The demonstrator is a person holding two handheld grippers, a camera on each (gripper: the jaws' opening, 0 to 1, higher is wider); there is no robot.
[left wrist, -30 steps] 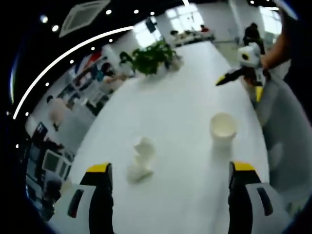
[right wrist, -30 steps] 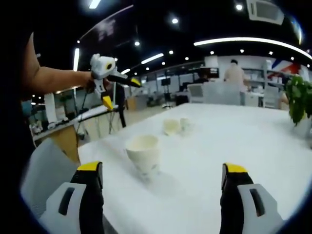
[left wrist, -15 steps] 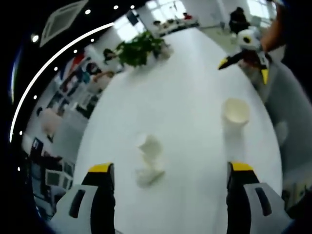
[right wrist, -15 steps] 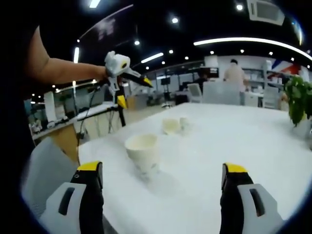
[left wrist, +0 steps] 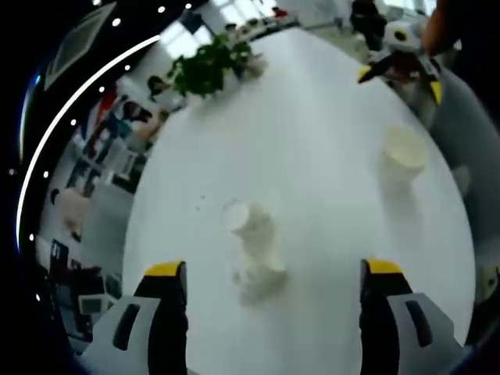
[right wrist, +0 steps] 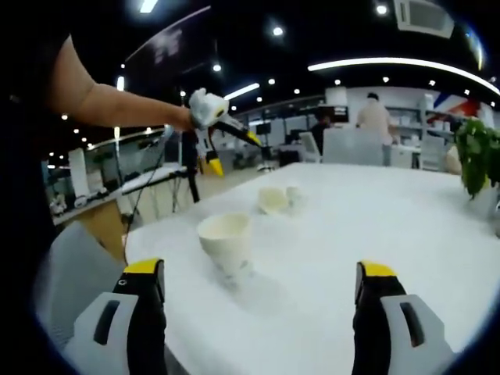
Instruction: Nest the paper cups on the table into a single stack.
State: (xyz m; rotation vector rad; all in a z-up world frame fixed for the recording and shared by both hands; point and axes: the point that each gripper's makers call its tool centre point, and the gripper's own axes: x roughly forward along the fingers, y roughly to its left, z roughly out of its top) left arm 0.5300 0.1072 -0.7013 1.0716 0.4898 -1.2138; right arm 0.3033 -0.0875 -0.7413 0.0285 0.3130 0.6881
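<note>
Smooth, matt white table (right wrist: 406, 226); matt off-white paper cups (right wrist: 225, 243) (left wrist: 254, 230); gripper (left wrist: 266, 312) jaws look like hard grey and black plastic with yellow tips

Open-plan office, curved ceiling light strip (right wrist: 406, 64), long white table (left wrist: 312, 156) (potted plant (left wrist: 205, 68) at its far end)

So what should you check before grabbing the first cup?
1. Left tongs open: ok, jaws wide apart and empty.
2. Right tongs open: ok, empty too.
3. Near cup upright, mouth up: ok.
4. Far cups easy to grip: not ok, they look tipped over and lie touching each other.
5. Left tongs lined up over the far cups: ok, the cups sit between the jaws, further ahead.
6. Table free around the cups: ok; the plant stands far off.
</note>
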